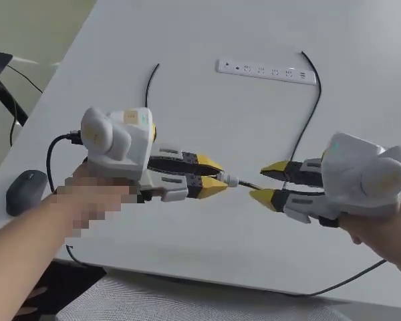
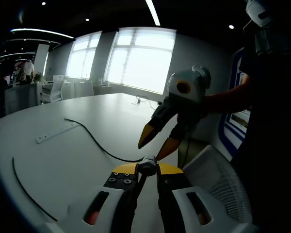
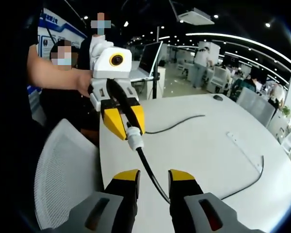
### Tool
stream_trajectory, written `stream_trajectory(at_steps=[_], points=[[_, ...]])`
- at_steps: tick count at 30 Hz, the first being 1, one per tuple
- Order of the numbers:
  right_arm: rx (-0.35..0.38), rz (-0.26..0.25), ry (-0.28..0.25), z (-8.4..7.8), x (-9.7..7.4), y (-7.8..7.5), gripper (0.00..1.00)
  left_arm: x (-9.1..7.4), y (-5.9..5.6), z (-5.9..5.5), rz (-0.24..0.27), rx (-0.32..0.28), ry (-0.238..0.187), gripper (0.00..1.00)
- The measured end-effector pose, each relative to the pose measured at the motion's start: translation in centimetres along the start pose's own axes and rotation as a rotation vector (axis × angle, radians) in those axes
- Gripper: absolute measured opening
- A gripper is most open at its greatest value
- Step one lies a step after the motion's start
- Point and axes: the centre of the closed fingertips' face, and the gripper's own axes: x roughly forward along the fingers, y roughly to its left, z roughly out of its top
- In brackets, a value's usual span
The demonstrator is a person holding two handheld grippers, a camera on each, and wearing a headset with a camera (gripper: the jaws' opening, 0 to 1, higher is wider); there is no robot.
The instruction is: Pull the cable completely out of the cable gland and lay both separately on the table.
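While left hand-held gripper (image 1: 220,178) sits clamped tight on cable gland (image 1: 230,180), above near edge of tabletop (image 1: 207,120), we note cable (image 3: 146,162) running from gland between jaws of right hand-held gripper (image 1: 259,182); jaws spread, not pinching. Left jaws hide most of gland. Around: power strip (image 1: 266,71) with black cord (image 1: 313,114) far side, mouse (image 1: 25,190) left edge, mesh chair (image 1: 154,301) below.
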Motion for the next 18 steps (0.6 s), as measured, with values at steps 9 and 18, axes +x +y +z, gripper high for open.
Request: stream_trajectory(at_steps=[9, 18], points=[[-0.040, -0.049, -0.020, 0.7, 0.8, 0.3, 0.13, 0.2, 0.2, -0.1, 0.004, 0.008, 0.012, 0.15], [-0.109, -0.052, -0.007, 1.2, 1.4, 1.4, 0.02, 0.5, 0.0, -0.5, 0.001, 0.031, 0.029, 0.15]])
